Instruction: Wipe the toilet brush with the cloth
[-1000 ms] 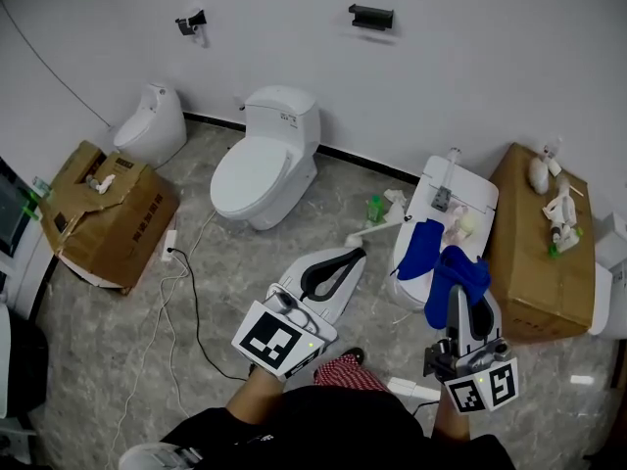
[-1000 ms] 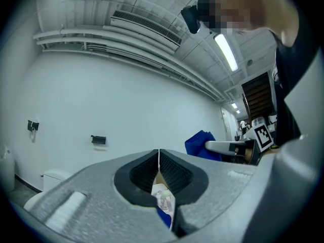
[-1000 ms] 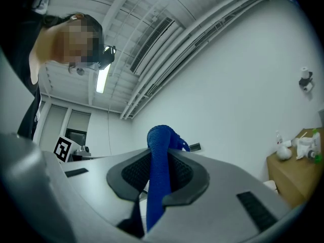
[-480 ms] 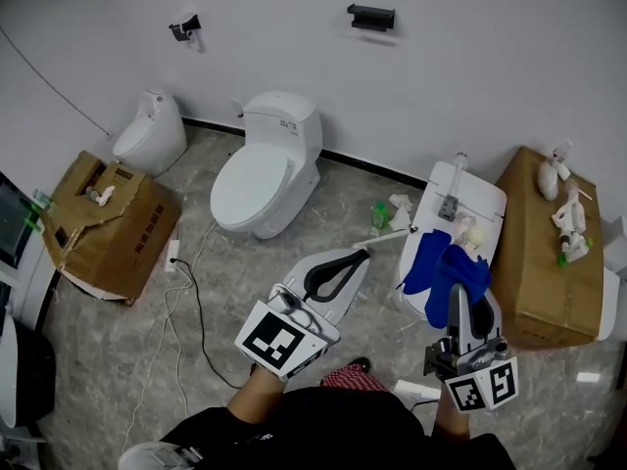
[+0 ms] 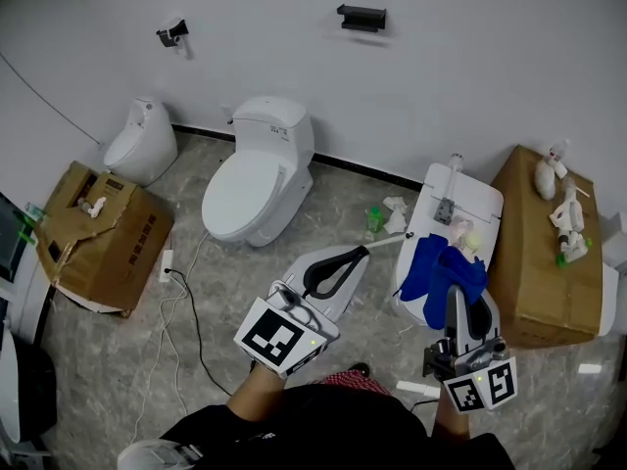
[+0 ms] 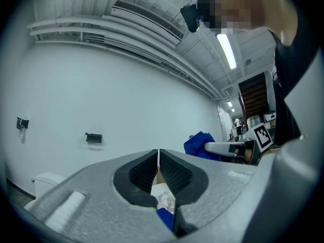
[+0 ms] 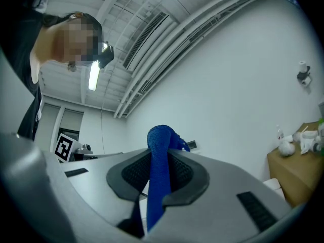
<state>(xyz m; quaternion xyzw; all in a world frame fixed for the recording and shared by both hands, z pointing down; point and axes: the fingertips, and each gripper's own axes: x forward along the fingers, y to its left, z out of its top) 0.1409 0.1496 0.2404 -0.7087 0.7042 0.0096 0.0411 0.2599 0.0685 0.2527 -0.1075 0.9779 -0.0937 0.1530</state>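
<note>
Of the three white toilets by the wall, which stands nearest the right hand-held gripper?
The rightmost toilet, beside the right-hand cardboard box, just ahead of the right hand-held gripper, which clamps a blue cloth; the other two stand farther left.

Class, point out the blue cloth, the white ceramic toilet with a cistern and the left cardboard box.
Blue cloth (image 5: 428, 272): head view, hanging fold.
White ceramic toilet (image 5: 245, 189): head view, closed lid.
Left brown cardboard box (image 5: 95, 238): head view, top face.

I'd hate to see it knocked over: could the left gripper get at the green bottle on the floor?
Probably yes. The green bottle stands on open floor just ahead of the left gripper, with nothing covering it, though the shut jaws would have to open first.
</note>
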